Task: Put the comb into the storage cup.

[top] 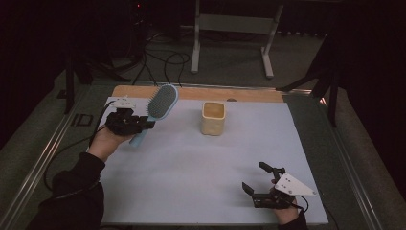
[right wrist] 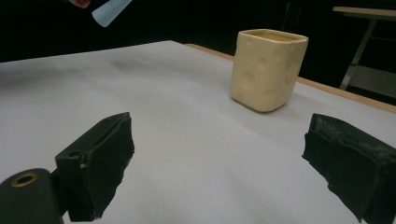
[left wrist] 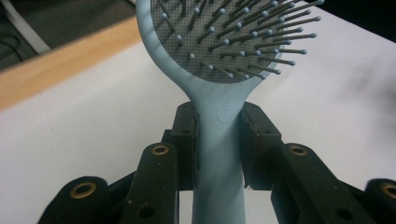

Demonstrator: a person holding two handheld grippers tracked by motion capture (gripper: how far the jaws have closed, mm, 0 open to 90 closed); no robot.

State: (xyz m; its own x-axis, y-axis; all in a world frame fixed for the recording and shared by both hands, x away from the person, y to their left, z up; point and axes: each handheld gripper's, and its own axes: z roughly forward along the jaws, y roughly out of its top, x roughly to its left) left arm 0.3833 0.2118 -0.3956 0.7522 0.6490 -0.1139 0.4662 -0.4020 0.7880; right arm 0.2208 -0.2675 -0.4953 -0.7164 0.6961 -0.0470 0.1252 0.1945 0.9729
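Closest to the person, at the near right of the white sheet (top: 201,191), the right gripper (top: 258,178) sits low over the surface with its jaws spread wide and nothing between them. From its own camera the two black pads (right wrist: 100,163) stand far apart, and past the gap between them the cream cup (right wrist: 268,69) stands upright on the sheet, a squarish pot with round dimples in its sides, well apart from this claw.

Farther in and to the left, the left hand (top: 106,141) holds the left gripper (top: 143,122), which is clamped on the handle of a light blue hairbrush (top: 160,106). In the left gripper view the jaws press the handle from both sides just below where it widens into the head, and the bristles (left wrist: 243,37) face the camera. From above, the brush head reaches toward the far left corner of the sheet, near the wooden table edge (top: 249,94).

The cup (top: 213,118) stands right of the brush, near the far middle of the sheet, not touching it.

Beyond the table, cables (top: 163,60) trail over the dark floor beside a grey metal frame (top: 234,28).
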